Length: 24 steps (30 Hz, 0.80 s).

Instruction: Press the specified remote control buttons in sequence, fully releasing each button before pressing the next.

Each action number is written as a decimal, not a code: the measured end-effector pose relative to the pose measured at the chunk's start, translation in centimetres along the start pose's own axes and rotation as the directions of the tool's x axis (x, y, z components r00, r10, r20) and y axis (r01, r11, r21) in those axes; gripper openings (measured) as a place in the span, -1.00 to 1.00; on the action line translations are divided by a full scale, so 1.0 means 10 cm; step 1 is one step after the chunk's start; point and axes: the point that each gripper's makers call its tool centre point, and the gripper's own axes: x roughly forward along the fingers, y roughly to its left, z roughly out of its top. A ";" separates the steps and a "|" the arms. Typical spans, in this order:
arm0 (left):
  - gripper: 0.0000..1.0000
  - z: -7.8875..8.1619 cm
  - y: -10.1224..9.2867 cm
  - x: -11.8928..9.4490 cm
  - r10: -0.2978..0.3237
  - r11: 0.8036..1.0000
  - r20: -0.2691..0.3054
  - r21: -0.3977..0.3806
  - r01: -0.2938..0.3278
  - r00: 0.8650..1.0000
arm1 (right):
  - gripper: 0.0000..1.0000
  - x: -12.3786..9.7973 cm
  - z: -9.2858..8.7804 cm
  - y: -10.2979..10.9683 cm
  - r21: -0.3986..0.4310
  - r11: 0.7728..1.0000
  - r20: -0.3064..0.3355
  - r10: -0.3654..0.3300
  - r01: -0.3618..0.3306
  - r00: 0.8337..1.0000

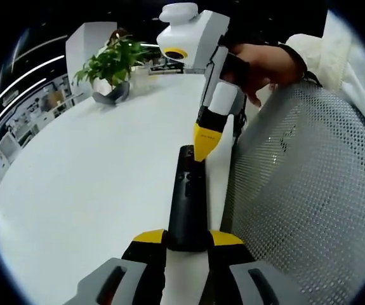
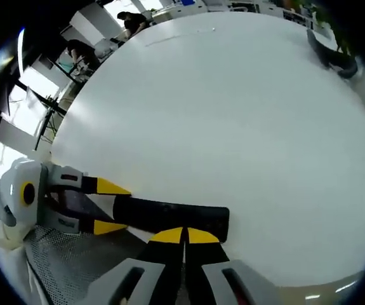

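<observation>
No legible text, label, brand, number or sign on anything.

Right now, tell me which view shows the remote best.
The left gripper view: the remote runs lengthwise from the left gripper, with the right gripper at its far end. The right gripper view shows the remote sideways, partly hidden.
</observation>
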 end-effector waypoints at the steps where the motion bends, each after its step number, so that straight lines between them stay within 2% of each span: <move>1: -0.51 0.00 0.00 0.00 0.000 1.000 0.001 0.000 0.000 1.000 | -1.00 0.01 0.00 0.01 -0.003 1.000 -0.006 0.007 -0.007 1.000; 7: -0.51 0.00 0.00 0.00 0.000 1.000 0.003 -0.001 0.000 1.000 | -1.00 0.03 0.00 0.02 -0.014 1.000 -0.008 0.016 -0.016 1.000; 13: -0.50 0.00 0.00 0.00 0.001 1.000 0.003 -0.001 -0.001 1.000 | -1.00 0.04 -0.01 0.01 0.023 0.999 -0.007 0.043 -0.043 0.999; 19: -0.50 0.00 0.00 0.00 0.002 1.000 0.005 0.000 -0.002 1.000 | -1.00 0.05 -0.03 0.03 -0.083 0.996 -0.024 -0.020 0.018 1.000; 24: -0.50 0.00 -0.01 0.00 0.002 1.000 0.006 0.000 -0.002 1.000 | -1.00 0.04 -0.05 0.04 -0.104 0.994 -0.027 -0.035 0.032 0.999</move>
